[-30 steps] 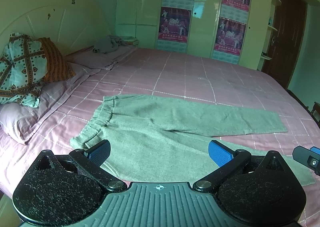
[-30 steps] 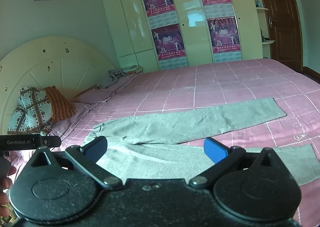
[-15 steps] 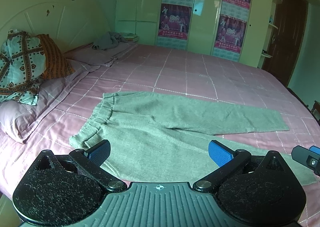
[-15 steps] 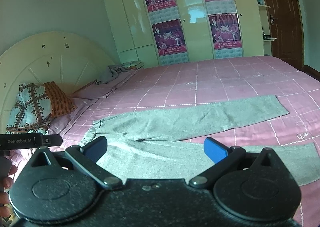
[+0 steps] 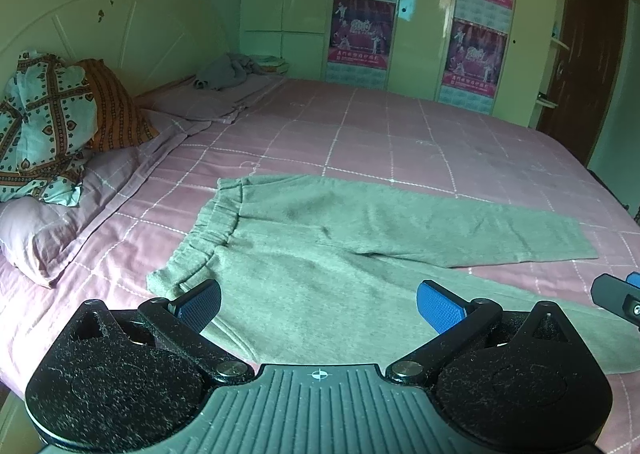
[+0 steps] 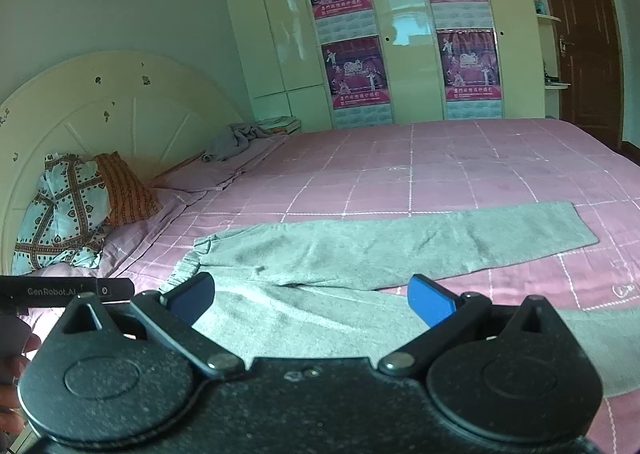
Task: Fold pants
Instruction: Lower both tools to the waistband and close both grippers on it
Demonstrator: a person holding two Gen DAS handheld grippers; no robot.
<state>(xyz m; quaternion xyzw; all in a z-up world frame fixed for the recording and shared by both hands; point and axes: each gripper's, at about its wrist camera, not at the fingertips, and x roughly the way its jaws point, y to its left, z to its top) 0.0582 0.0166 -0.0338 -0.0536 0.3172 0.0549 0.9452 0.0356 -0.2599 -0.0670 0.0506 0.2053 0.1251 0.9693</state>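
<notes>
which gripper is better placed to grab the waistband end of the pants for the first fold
Left, probably. The left gripper hangs open over the near side of the pants, with the waistband just ahead of its left finger. The right gripper, also open, sits further along the legs.

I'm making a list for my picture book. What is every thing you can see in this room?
grey soft pants: one, grey, spread flat on the bed, legs apart
pink checked bedspread: one, pink with white lines, under the pants
patterned pillows: a pile, teal and orange, by the headboard
cream rounded headboard: one, cream, at the bed's head
crumpled grey cloth: one, grey, far corner of the bed
purple posters: four, purple, on the pale wardrobe doors
brown door: one, dark brown, far right
left hand-held gripper: one, black with blue pads, open above the pants
right hand-held gripper: one, the same, open
</notes>
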